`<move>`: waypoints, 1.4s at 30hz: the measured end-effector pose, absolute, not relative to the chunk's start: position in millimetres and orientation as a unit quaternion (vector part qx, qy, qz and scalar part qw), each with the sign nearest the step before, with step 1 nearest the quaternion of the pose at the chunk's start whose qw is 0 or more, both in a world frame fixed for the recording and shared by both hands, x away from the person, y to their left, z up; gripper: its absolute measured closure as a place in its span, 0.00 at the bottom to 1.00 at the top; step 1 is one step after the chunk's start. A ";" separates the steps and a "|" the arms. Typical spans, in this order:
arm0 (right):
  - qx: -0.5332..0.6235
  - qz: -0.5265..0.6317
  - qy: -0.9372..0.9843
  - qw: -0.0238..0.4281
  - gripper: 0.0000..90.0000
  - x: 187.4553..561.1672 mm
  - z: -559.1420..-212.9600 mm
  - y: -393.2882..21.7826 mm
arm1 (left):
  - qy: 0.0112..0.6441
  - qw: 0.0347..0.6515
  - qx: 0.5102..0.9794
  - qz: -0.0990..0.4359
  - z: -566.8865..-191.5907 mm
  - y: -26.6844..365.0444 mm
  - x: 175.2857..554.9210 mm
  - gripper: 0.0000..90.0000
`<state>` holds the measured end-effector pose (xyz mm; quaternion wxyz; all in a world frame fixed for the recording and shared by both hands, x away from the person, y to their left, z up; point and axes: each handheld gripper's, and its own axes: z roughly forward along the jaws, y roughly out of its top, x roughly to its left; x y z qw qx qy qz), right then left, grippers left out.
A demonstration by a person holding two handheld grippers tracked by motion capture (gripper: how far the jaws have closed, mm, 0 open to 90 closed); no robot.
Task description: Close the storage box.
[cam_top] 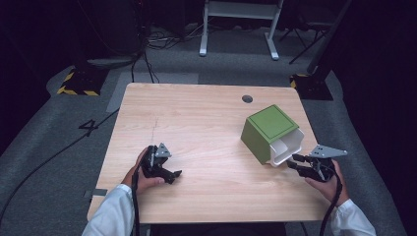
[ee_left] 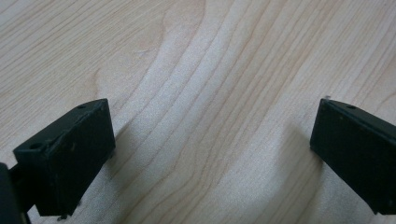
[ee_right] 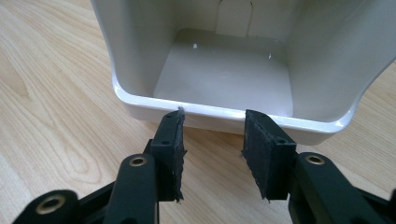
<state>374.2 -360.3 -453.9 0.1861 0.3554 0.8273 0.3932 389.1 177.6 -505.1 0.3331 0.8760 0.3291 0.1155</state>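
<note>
One green box (cam_top: 264, 129) lies tipped toward the counter's (cam_top: 206, 123) right edge, its single white drawer (cam_top: 287, 146) slid partly out toward you. Your right claw (cam_top: 295, 162) sits just in front of the drawer's rim (ee_right: 224, 112), jaws parted and pinching nothing. Your left claw (cam_top: 172, 175) rests near the counter's front left, jaws spread wide over bare wood

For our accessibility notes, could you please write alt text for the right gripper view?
The right gripper points its two black jaws, slightly parted and holding nothing, at the front rim of an empty white drawer. The drawer rests on a light wooden table, its glossy inside open toward the camera.
</note>
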 end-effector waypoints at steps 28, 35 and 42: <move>0.327 0.399 0.835 0.191 0.50 391.5 -445.7 -342.4 | 0.328 0.334 0.876 0.116 -505.2 177.6 389.2 0.00; 0.320 0.387 0.838 0.213 0.31 389.6 -439.2 -344.1 | 0.328 0.334 0.876 0.116 -505.2 177.6 389.2 0.00; 0.311 0.366 0.845 0.233 0.25 385.5 -436.0 -345.7 | 0.328 0.333 0.876 0.116 -505.2 177.6 389.2 0.00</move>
